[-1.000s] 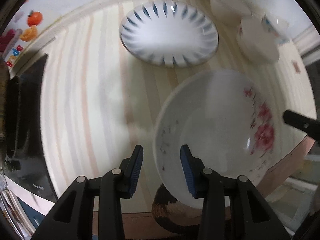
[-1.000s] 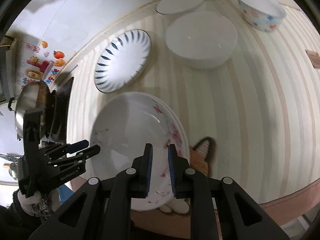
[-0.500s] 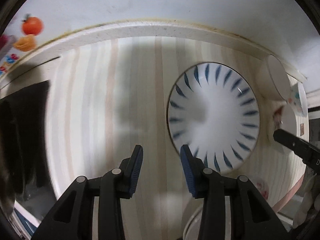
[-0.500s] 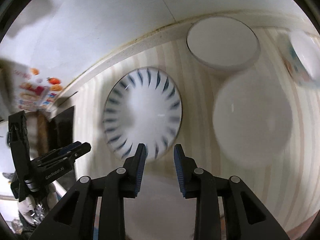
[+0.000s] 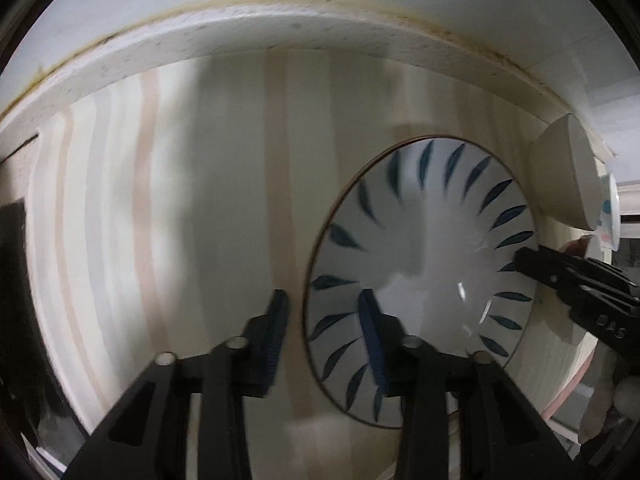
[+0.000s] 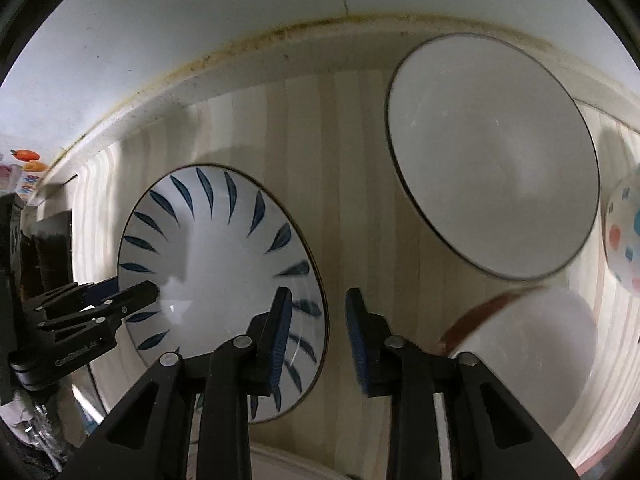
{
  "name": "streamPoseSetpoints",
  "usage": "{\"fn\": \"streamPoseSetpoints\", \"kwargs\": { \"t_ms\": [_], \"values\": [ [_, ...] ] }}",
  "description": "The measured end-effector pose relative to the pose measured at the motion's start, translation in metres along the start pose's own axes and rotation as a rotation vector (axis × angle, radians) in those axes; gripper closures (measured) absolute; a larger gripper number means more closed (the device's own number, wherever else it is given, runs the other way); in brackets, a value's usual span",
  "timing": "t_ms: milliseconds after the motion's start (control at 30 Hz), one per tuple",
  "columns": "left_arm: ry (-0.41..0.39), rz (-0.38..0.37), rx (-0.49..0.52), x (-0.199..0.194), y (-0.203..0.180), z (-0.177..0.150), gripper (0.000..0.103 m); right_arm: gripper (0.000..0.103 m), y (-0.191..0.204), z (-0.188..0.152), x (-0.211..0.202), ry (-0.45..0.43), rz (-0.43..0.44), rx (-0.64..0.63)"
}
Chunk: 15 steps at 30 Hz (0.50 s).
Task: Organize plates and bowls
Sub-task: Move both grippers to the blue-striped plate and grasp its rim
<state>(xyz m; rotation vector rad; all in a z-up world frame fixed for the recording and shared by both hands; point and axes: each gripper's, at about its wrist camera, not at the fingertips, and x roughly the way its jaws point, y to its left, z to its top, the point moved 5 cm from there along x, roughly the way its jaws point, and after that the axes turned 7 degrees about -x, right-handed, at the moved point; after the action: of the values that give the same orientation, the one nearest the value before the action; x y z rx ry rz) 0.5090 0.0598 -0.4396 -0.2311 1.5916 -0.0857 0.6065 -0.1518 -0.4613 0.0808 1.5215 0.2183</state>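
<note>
Blue-leaf plate (image 6: pixel 216 280) lies flat on the striped countertop (image 5: pixel 224 208), and both my grippers straddle its rim from opposite sides. Left gripper (image 5: pixel 322 320) has just been closing, one finger over the plate, one outside, pads not yet pressing. Right gripper (image 6: pixel 316 320) has also narrowed, jaws apart, nothing pinched. Beyond, a dark-rimmed white bowl (image 6: pixel 492 156) sits near the wall, a spotted bowl (image 6: pixel 624 236) at the right edge.

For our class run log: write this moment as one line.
left gripper: open, straddling rim | right gripper: open, straddling rim | target: white blue-leaf-patterned plate | unlifted
</note>
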Motion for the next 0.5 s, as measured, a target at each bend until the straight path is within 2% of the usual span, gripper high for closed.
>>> {"fn": "streamPoseSetpoints", "kwargs": {
  "t_ms": [67, 100, 233, 500],
  "values": [
    [-0.004, 0.012, 0.002, -0.001, -0.002, -0.001, 0.078, 0.081, 0.000, 0.002, 0.003, 0.010, -0.007, -0.008],
    [-0.004, 0.014, -0.002, -0.001, -0.002, -0.002, 0.078, 0.088, 0.001, 0.002, 0.003, 0.010, -0.007, -0.009],
    [-0.015, 0.034, 0.011, -0.006, -0.007, -0.004, 0.079, 0.090, 0.006, 0.001, 0.003, 0.009, -0.018, -0.028],
    [-0.025, 0.063, 0.026, -0.025, -0.027, -0.001, 0.079, 0.090, 0.004, -0.005, -0.005, 0.018, 0.020, -0.025]
  ]
}}
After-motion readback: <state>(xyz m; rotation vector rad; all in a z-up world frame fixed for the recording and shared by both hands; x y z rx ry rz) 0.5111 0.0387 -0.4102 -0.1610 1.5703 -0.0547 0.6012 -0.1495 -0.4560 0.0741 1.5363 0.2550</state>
